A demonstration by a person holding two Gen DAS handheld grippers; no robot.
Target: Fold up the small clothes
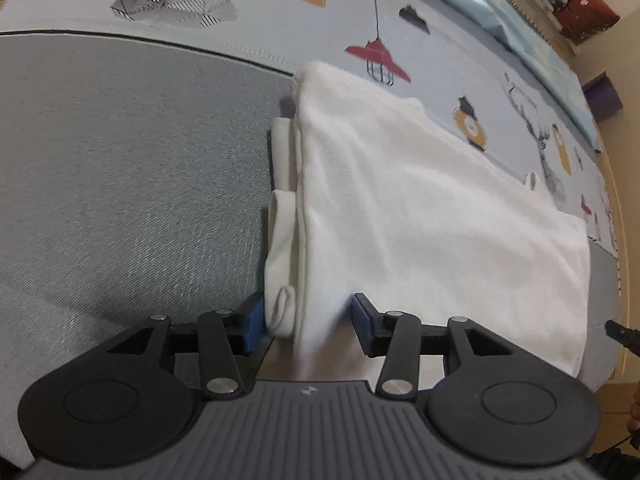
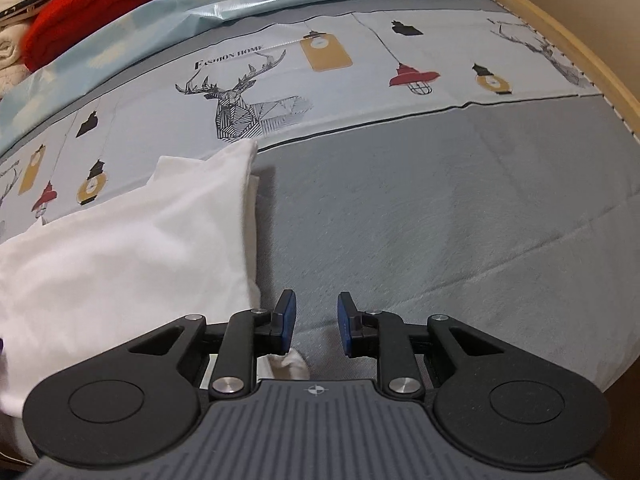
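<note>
While the folded white garment (image 1: 420, 208) lies on the bed, both grippers stand beside or over its edge:

Garment: a small white piece of clothing, folded over itself, resting on the bedspread (image 1: 120, 160) where the grey panel meets the printed band of deer and lamps. Its folded edge shows several layers, with a rolled hem or cuff sticking out at the near end.

Left gripper (image 1: 308, 320): jaws parted to a middling width; the garment's folded edge lies between the blue pads (image 1: 253, 322) — the left pad sits just beside the rolled hem, the right pad stands apart from the cloth, so nothing is pinched.

Right gripper (image 2: 316, 320): jaws narrowly parted with only grey bedspread (image 2: 440, 220) between them — the garment (image 2: 120, 248) lies just to their left, and a small white scrap of it (image 2: 292, 364) shows under the left finger.

Surroundings: a red cloth bundle (image 2: 108, 4) and a light blue sheet (image 2: 200, 4) lie at the far side of the bed; a wooden bed edge (image 2: 600, 80) curves along the right.
</note>
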